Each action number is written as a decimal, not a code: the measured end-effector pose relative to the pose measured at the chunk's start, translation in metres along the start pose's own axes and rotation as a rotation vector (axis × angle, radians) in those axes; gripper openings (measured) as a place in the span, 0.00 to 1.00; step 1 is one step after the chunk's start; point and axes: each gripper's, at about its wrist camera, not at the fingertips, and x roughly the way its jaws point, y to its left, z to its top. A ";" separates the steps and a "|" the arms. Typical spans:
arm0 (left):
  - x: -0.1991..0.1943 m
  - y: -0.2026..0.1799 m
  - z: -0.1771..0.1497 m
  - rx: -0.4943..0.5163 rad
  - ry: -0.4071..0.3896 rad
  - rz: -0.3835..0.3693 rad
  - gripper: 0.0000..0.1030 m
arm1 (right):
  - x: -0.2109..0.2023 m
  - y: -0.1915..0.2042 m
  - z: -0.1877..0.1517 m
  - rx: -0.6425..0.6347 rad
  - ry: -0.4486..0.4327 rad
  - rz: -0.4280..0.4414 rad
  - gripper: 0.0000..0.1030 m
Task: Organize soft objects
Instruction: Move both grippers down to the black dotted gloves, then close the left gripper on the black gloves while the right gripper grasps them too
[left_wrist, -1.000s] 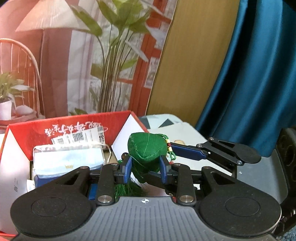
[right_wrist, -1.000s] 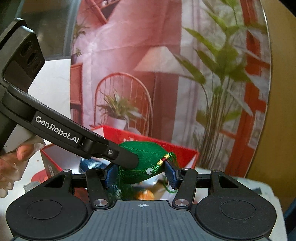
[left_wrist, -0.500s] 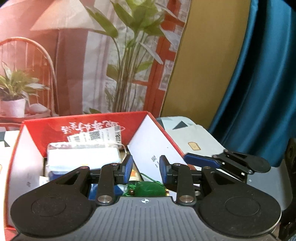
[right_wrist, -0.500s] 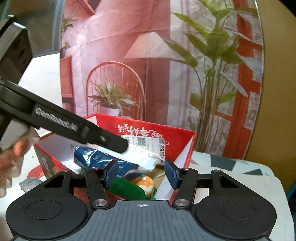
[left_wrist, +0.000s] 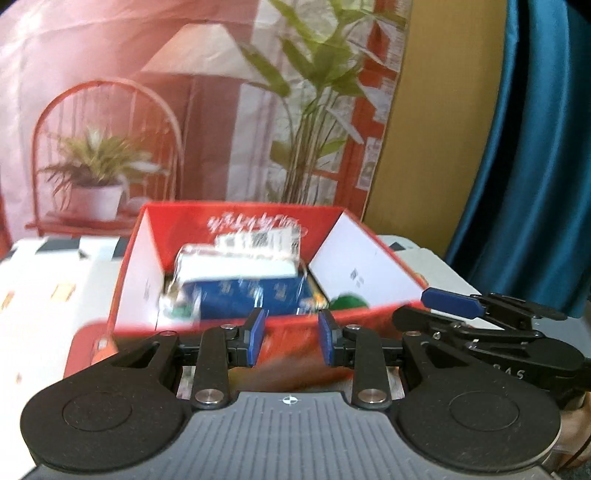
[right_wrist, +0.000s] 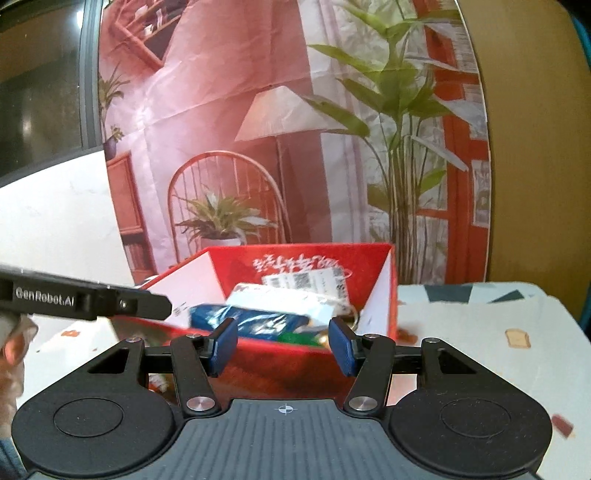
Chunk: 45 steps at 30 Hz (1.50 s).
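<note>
On the patterned table, the green pouch now lies in the red box at 3 o'clock; left gripper and right gripper both spread, empty

A creased pink printed backdrop of lamp, chair and plants hung beyond the table's far edge, beside a teal curtain and tan wooden board.

A printed backdrop of a lamp and plants hangs behind the bench; teal curtain alongside.
</note>
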 end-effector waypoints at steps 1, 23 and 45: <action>-0.003 0.002 -0.006 -0.019 0.004 -0.001 0.31 | -0.004 0.005 -0.003 0.000 0.002 0.000 0.50; 0.013 -0.003 -0.109 -0.204 0.222 -0.138 0.35 | -0.047 0.028 -0.086 -0.059 0.168 -0.128 0.49; 0.042 -0.036 -0.125 -0.132 0.263 -0.165 0.17 | -0.039 -0.009 -0.096 0.064 0.151 -0.204 0.49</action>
